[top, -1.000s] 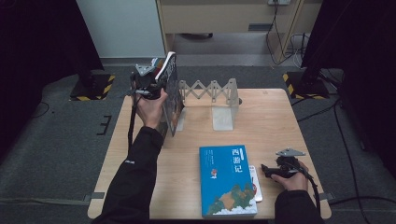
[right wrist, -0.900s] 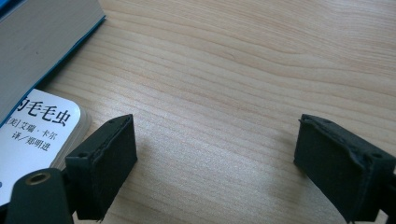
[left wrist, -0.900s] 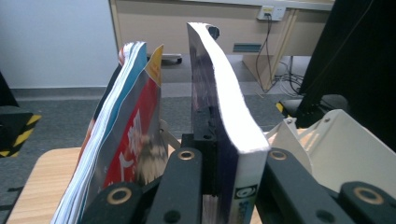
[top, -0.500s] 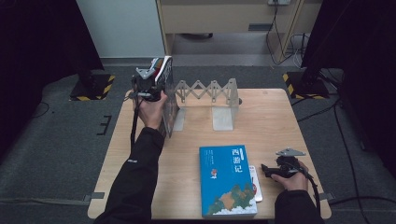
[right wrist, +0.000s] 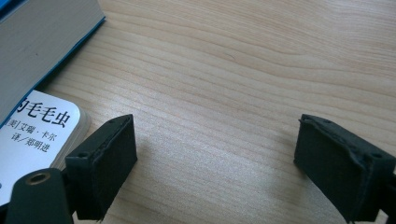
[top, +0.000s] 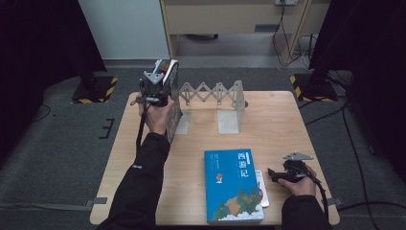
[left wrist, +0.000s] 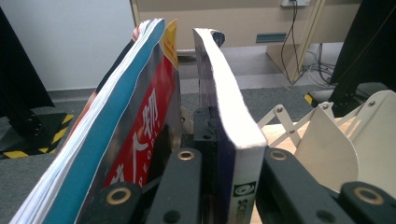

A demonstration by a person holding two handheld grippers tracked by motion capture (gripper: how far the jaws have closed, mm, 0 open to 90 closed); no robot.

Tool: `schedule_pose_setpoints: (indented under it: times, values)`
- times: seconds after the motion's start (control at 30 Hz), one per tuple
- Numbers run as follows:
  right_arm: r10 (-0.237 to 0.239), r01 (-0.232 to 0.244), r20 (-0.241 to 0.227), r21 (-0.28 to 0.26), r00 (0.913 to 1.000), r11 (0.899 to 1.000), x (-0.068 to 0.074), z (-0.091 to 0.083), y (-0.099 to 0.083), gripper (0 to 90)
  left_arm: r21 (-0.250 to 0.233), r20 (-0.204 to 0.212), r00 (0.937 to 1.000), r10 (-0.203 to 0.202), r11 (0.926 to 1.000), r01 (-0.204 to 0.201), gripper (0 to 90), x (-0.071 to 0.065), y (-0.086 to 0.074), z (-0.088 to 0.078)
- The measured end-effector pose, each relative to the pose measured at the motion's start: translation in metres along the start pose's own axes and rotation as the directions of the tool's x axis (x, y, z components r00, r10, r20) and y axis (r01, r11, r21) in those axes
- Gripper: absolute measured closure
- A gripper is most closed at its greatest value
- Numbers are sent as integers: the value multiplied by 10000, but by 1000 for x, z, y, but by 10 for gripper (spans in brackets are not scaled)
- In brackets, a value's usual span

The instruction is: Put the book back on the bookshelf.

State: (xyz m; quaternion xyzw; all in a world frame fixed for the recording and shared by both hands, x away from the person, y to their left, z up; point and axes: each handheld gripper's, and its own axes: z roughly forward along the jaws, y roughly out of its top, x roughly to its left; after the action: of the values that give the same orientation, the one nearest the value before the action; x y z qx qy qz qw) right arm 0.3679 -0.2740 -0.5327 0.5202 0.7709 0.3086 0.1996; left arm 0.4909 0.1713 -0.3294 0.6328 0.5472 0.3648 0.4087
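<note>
Left gripper [top: 155, 88] is clamped on a dark-spined book [left wrist: 229, 135], holding it upright at the left end of the expanding rack [top: 213, 93], near the far-left corner of the counter [top: 287, 124]. In the left gripper view the jaws pinch the book's spine edge from both sides, with its white page block running up and away. Just left of it stands a red-and-teal magazine [left wrist: 135, 121], leaning slightly; the two are close at the bottom and gap apart at the top.

The rack sits along the counter's far edge. Its right plate [top: 230, 120] stands well apart from the held book, with bare slot space between them.

Right gripper [top: 280, 175] rests low near the counter's near-right corner with its jaws wide apart and nothing between them; bare wood shows in the gap in the right gripper view.

A big teal book [top: 232, 184] lies flat near the front edge, in front of the rack, with its bottom edge close to the counter's rim. A small white book [right wrist: 35, 128] is tucked under its right side, just beside the right gripper's left jaw; I can't tell if they touch.

There is open wood between the rack and the teal book, and on the right half of the counter.
</note>
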Motion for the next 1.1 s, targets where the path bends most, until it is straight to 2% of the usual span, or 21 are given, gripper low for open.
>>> schedule_pose_setpoints:
  times: [0.17,0.23,0.27,0.3,0.4,0.53,0.77,0.8,0.83,0.87,0.97,1.03,1.1]
  values:
    - [-49,49,-3,-8,10000,10000,0,0,0,128,385,190,9993,-332,9987,325,818,6,-1,-3]
    - [-25,25,-10,5,10000,10000,0,0,0,128,579,272,9989,-382,9977,366,818,8,-2,-5]
    - [-36,36,-10,-1,10000,10000,0,0,0,128,835,355,9984,-434,9957,403,816,9,-2,-8]
    - [-36,36,-10,-1,10000,10000,0,0,0,128,835,355,9984,-434,9957,403,814,9,-2,-8]
    - [20,-20,-20,3,10000,10000,0,0,0,126,1404,655,9961,-593,9889,496,805,12,-1,-12]
    - [22,-22,-28,6,10000,10000,1,0,0,124,1937,977,9922,-776,9794,575,772,14,-1,-15]
    - [-10,10,-23,-19,10000,10000,1,0,0,119,1997,773,9929,-903,9771,733,705,8,1,-5]
    - [-5,5,-32,-16,10000,10000,0,0,0,119,2092,637,9944,-839,9754,689,713,7,1,-1]
    - [27,-27,-56,-2,10000,10000,1,0,0,116,2125,596,9950,-801,9749,658,765,7,1,0]
    - [27,-27,-56,-2,10000,10000,1,0,0,116,2121,644,9938,-903,9744,747,765,7,1,2]
    - [20,-20,-82,-10,10000,10000,0,0,0,115,1989,230,9986,-476,9791,421,820,5,1,2]
    - [34,-34,-86,4,10000,10000,0,0,0,115,1657,124,9981,-609,9845,580,821,7,-1,2]
    - [4,-4,-87,3,10000,10000,0,0,0,116,1451,21,9983,-575,9878,566,822,8,-3,4]
